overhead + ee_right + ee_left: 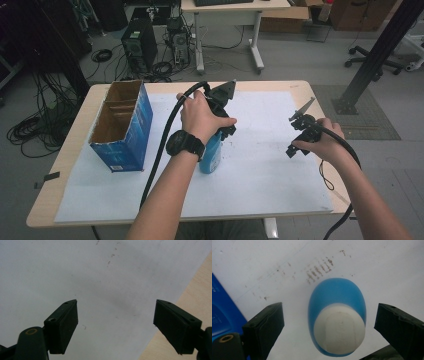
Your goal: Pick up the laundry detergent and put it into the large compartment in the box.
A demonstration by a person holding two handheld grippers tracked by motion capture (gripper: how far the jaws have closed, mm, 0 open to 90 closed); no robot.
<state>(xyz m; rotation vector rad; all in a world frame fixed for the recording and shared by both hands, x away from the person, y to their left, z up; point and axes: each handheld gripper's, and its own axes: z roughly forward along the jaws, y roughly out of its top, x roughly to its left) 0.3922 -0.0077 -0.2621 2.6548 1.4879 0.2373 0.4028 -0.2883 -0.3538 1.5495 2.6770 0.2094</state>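
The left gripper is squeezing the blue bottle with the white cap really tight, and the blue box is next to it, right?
Not quite. The left gripper is open: in the left gripper view its jaws stand apart on either side of the blue bottle, with white paper showing between each jaw and the bottle. The white cap and the blue box beside it are right.

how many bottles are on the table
1. A blue bottle with a white cap stands upright on the white sheet right of the blue cardboard box, between the open jaws of the left gripper. The box's compartments may hide more.
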